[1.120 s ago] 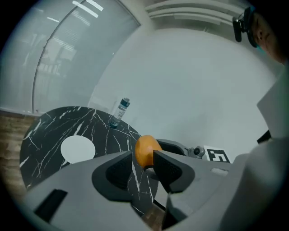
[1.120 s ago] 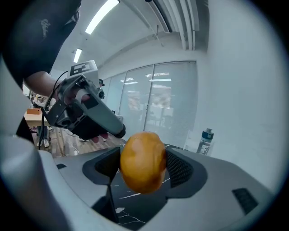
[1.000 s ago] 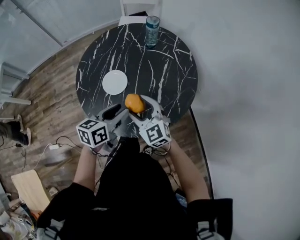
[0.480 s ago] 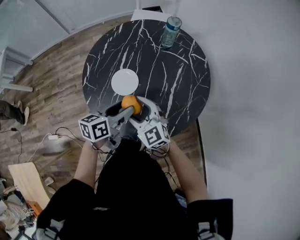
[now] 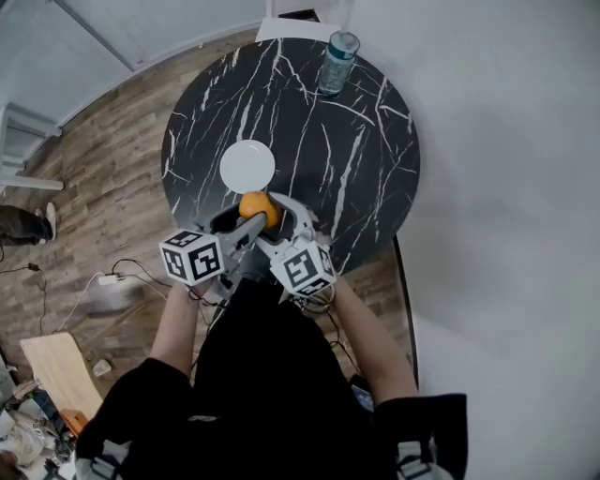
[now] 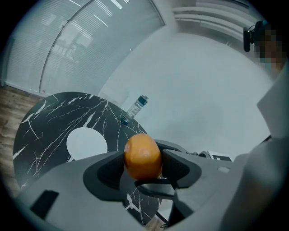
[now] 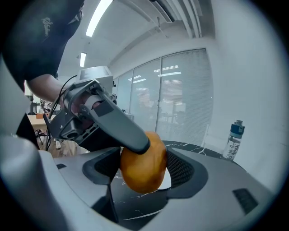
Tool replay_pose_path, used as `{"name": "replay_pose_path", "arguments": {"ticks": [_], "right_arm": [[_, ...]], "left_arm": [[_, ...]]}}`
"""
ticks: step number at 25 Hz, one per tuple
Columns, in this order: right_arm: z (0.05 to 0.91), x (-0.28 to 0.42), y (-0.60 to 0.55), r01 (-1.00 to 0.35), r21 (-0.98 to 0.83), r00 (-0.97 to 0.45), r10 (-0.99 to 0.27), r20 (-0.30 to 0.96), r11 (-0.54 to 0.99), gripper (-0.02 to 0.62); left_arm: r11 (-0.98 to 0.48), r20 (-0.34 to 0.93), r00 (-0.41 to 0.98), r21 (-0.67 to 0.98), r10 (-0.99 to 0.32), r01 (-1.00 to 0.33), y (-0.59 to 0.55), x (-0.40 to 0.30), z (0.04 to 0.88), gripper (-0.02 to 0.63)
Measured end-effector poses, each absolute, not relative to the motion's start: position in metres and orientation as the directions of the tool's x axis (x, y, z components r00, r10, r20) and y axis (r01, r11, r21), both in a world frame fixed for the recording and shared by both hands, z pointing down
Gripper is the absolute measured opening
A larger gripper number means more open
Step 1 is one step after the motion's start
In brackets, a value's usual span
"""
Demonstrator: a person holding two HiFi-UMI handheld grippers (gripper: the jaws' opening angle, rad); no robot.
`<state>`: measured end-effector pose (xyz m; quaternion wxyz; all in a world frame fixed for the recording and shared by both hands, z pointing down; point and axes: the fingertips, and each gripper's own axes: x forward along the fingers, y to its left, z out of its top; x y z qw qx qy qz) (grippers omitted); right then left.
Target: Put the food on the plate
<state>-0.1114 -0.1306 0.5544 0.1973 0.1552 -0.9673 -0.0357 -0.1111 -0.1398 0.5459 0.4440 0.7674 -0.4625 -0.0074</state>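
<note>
An orange round fruit (image 5: pixel 258 208) hangs above the near edge of the black marble table (image 5: pixel 356 159). My right gripper (image 5: pixel 273 218) is shut on it; in the right gripper view the fruit (image 7: pixel 143 166) sits between its pads. My left gripper (image 5: pixel 244 221) has just been opening and now stands open around the same fruit (image 6: pixel 142 156). One of its fingers (image 7: pixel 115 122) lies against the fruit's top. The white plate (image 5: pixel 247 165) lies empty on the table just beyond the fruit, and shows to the left of it in the left gripper view, plate (image 6: pixel 86 143).
A water bottle (image 5: pixel 337 62) with a blue cap stands at the table's far edge. A white chair (image 5: pixel 305 19) sits behind it. Wooden floor with cables (image 5: pixel 112 277) lies to the left, grey carpet to the right.
My left gripper has moved right and closed in on the fruit, its jaws now around it. Both grippers and the fruit have shifted a little toward the plate.
</note>
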Motion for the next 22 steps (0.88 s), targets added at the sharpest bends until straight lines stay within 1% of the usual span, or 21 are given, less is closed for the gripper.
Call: {"name": "replay_pose_path", "arguments": {"ticks": [4, 9, 13, 14, 16, 17, 22], "right_arm": [[0.554, -0.111, -0.128, -0.310, 0.123, -0.865, -0.333, 0.374, 0.943, 0.313], [0.555, -0.101, -0.122, -0.340, 0.069, -0.866, -0.341, 0.367, 0.938, 0.319], [0.549, -0.092, -0.125, -0.380, 0.045, -0.860, -0.371, 0.350, 0.924, 0.308], [0.548, -0.088, -0.128, -0.399, 0.049, -0.853, -0.390, 0.347, 0.916, 0.256], [0.545, -0.080, -0.136, -0.445, 0.062, -0.831, -0.438, 0.344, 0.893, 0.076], [0.545, -0.075, -0.139, -0.465, 0.062, -0.819, -0.456, 0.348, 0.883, -0.001], [0.547, -0.066, -0.154, -0.537, -0.005, -0.783, -0.496, 0.376, 0.844, -0.003]], "left_arm": [[-0.211, 0.423, 0.553, 0.626, -0.718, -0.751, -0.140, -0.110, 0.543, 0.260], [-0.236, 0.452, 0.499, 0.521, -0.739, -0.821, -0.142, -0.120, 0.536, 0.259], [-0.261, 0.496, 0.443, 0.395, -0.747, -0.881, -0.145, -0.133, 0.530, 0.259], [-0.274, 0.507, 0.436, 0.363, -0.744, -0.891, -0.146, -0.134, 0.529, 0.259], [-0.307, 0.527, 0.428, 0.303, -0.734, -0.902, -0.147, -0.133, 0.527, 0.259], [-0.324, 0.538, 0.424, 0.274, -0.729, -0.906, -0.147, -0.132, 0.527, 0.259], [-0.378, 0.579, 0.396, 0.158, -0.713, -0.912, -0.153, -0.130, 0.528, 0.259]]}}
